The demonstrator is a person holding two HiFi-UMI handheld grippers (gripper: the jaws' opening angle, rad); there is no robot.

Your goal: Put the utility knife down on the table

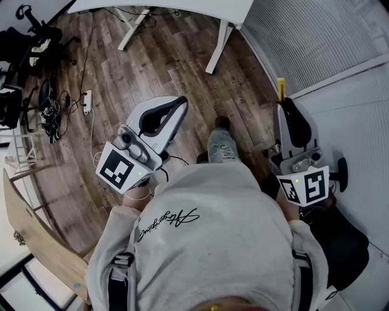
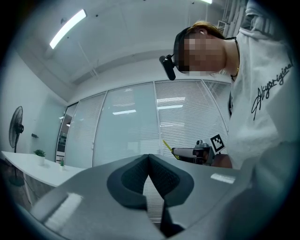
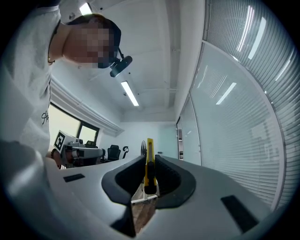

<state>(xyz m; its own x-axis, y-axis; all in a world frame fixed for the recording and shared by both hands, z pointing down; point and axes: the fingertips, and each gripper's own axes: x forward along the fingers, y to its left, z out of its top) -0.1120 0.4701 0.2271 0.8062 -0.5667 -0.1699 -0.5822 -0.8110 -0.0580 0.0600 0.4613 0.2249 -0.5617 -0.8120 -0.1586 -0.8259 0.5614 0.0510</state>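
Between the right gripper (image 3: 149,158) jaws, yellow utility knife (image 3: 149,149) clamped, left gripper (image 2: 149,157) jaws closed together, empty

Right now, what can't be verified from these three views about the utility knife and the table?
- Blade of the utility knife: the right gripper view shows the yellow body edge-on, clamped in the right gripper. Whether the blade is extended or retracted cannot be told.
- Knife in the head view: only its yellow tip clears the gripper body.
- The white table: the head view's top edge cuts off its surface, so free space there is unseen.
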